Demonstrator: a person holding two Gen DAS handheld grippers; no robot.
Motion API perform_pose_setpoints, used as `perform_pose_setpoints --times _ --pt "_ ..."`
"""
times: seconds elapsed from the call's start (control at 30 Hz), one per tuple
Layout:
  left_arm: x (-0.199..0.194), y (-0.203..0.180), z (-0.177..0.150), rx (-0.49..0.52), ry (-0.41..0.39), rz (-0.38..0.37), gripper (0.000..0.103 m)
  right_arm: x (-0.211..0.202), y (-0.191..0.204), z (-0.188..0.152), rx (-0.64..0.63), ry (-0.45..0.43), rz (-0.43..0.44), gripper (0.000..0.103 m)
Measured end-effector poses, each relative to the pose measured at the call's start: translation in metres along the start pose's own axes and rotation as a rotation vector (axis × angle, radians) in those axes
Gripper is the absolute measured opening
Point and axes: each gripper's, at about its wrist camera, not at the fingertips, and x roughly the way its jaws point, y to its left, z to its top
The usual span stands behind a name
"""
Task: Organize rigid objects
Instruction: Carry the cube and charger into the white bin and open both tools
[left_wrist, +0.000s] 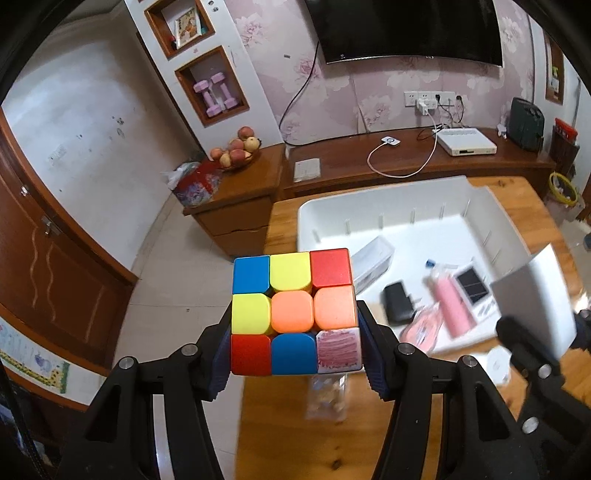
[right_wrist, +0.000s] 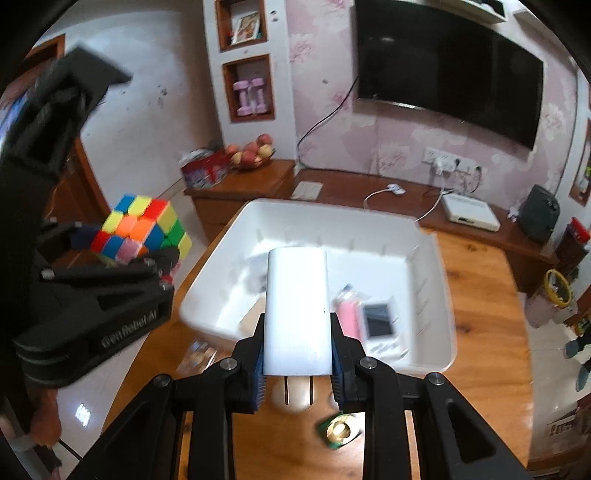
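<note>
My left gripper (left_wrist: 295, 347) is shut on a scrambled Rubik's cube (left_wrist: 293, 312) and holds it in the air over the table's left edge. The cube also shows in the right wrist view (right_wrist: 142, 230), held by the left gripper (right_wrist: 125, 254). My right gripper (right_wrist: 297, 363) is shut on a white plug charger (right_wrist: 297, 310), prongs pointing back, above the near rim of the white bin (right_wrist: 436, 258). The bin (left_wrist: 321, 212) holds a black box (left_wrist: 399, 302), a pink item (left_wrist: 452, 304), a small screen device (right_wrist: 378, 319) and a clear case (left_wrist: 373, 260).
The bin sits on a wooden table (right_wrist: 484, 354). A clear packet (left_wrist: 327, 400) and a small green and gold piece (right_wrist: 341, 430) lie on the table near me. Behind are a wooden cabinet (left_wrist: 236, 206) with a fruit bowl (left_wrist: 238, 151), a TV (right_wrist: 447, 62) and a white router (left_wrist: 465, 142).
</note>
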Motion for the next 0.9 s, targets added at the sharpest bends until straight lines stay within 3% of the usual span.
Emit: perform_pose_setpoints --times 0.23,0.4,0.73,0.9 --pt "0.040 -0.018 0.033 -0.048 0.039 -0.063 0.061 0.024 -0.035 0.044 0.042 0.001 -0.089 0.028" --pt "0.073 -0.030 0.044 -0.059 0.080 -0.086 0.061 0.068 -0.055 0.062 0.060 0.066 -0.142 0.028" --pt "0.141 -0.042 0.048 -0.060 0.186 -0.060 0.062 0.170 -0.065 0.051 0.082 0.273 -0.156 0.028" --pt "0.144 -0.040 0.051 -0.077 0.165 -0.076 0.062 0.205 -0.051 0.042 0.038 0.376 -0.138 0.028"
